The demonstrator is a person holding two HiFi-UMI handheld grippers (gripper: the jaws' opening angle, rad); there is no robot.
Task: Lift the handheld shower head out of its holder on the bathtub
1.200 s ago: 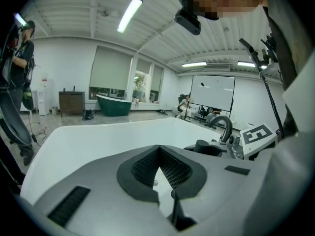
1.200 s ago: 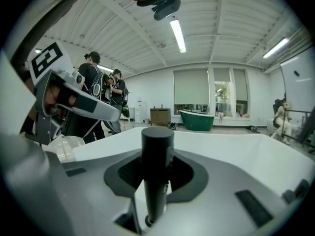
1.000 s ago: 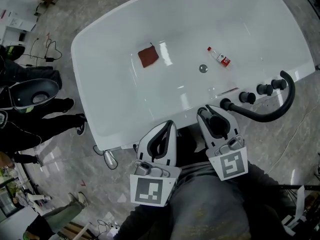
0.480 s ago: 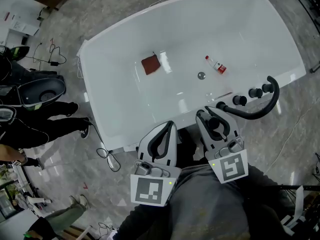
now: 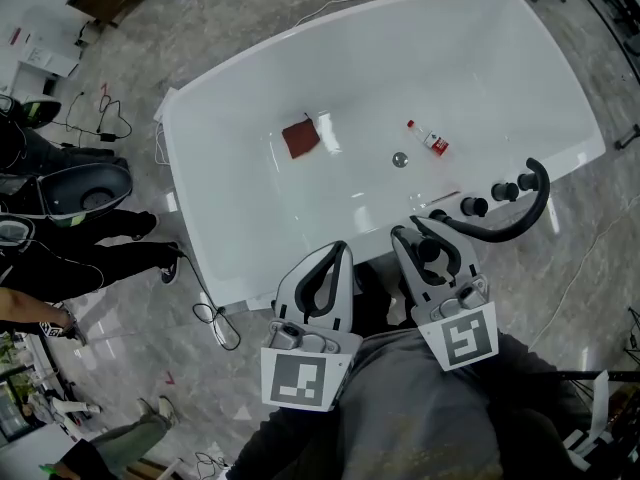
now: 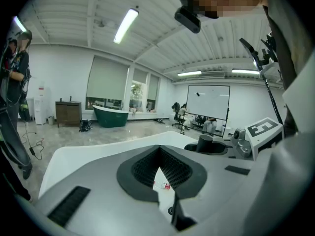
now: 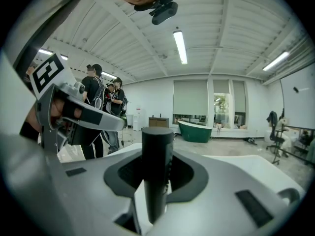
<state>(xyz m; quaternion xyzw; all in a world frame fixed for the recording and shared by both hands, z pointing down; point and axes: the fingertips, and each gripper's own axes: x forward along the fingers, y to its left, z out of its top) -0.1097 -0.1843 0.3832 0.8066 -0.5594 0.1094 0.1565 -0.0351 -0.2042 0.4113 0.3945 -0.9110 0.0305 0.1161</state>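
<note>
So, shower head point(image 7: 157, 154): upright, clamped between the right jaws, over the near rim of the tub point(image 5: 220, 198).
Right gripper point(image 5: 421, 230): partly closed, pads pressing on shower head.
Left gripper point(image 5: 338, 251): jaws together, empty, just beside the right.

- brown square cloth point(image 5: 300, 138) lying flat, well left of the bottle
- small clear bottle point(image 5: 427, 139), red label, on its side
- green tub point(image 6: 110, 117) by the far windows

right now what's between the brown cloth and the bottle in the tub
Only bare tub floor from brown cloth to bottle; the drain sits just off that line. Head view.
</note>
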